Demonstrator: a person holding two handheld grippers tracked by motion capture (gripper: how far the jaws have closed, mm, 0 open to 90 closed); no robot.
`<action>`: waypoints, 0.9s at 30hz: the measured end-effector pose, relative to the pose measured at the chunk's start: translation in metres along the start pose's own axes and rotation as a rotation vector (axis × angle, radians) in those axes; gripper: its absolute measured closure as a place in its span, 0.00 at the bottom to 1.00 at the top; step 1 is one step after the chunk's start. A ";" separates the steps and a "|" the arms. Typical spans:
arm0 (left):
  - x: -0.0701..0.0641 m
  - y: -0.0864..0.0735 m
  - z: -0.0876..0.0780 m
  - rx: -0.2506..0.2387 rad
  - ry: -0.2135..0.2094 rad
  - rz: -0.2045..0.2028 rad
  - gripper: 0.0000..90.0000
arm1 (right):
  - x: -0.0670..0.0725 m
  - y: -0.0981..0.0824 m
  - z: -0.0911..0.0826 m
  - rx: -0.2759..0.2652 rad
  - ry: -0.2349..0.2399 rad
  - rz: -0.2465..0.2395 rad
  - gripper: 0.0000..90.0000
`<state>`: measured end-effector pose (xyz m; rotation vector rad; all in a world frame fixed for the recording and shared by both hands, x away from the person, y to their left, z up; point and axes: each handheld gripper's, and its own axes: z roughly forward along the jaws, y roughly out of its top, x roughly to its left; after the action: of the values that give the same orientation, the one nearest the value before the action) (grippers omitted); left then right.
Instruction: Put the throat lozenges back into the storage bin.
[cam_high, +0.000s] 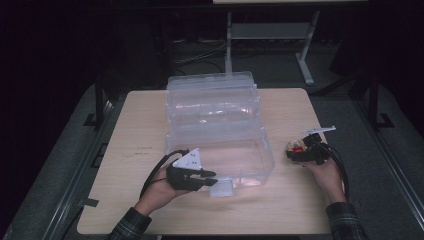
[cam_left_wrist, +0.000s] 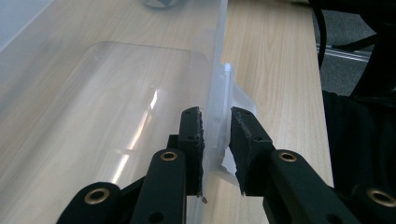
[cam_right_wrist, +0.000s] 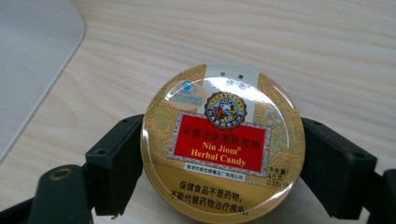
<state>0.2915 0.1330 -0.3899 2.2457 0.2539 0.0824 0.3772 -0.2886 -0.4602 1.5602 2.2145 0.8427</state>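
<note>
left tongs (cam_high: 212, 178) clenched on the front latch tab of the clear plastic storage box (cam_high: 220, 150), near-centre of the pale wooden bench (cam_high: 140, 145); judged: pinning the box steady while its hinged clear lid (cam_high: 212, 97) lies open toward the far side. right tongs (cam_right_wrist: 219, 158) grasp the round gold candy tin (cam_right_wrist: 223, 142) by its rim, lid up, just above the bench right of the box, probably for loading. label reads "nin jiom herbal candy", "45 g", plus chinese text.
</note>
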 end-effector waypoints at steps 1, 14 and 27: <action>0.000 0.000 0.000 0.000 0.000 0.000 0.83 | 0.000 0.000 -0.001 -0.002 0.003 -0.003 0.22; 0.000 0.000 0.000 0.000 0.002 0.001 0.83 | 0.003 0.007 -0.017 -0.013 0.035 0.003 0.22; 0.000 0.000 0.000 0.001 0.002 0.001 0.83 | 0.009 0.013 -0.032 -0.032 0.058 -0.011 0.22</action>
<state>0.2915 0.1331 -0.3899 2.2466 0.2533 0.0849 0.3660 -0.2866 -0.4259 1.5262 2.2356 0.9271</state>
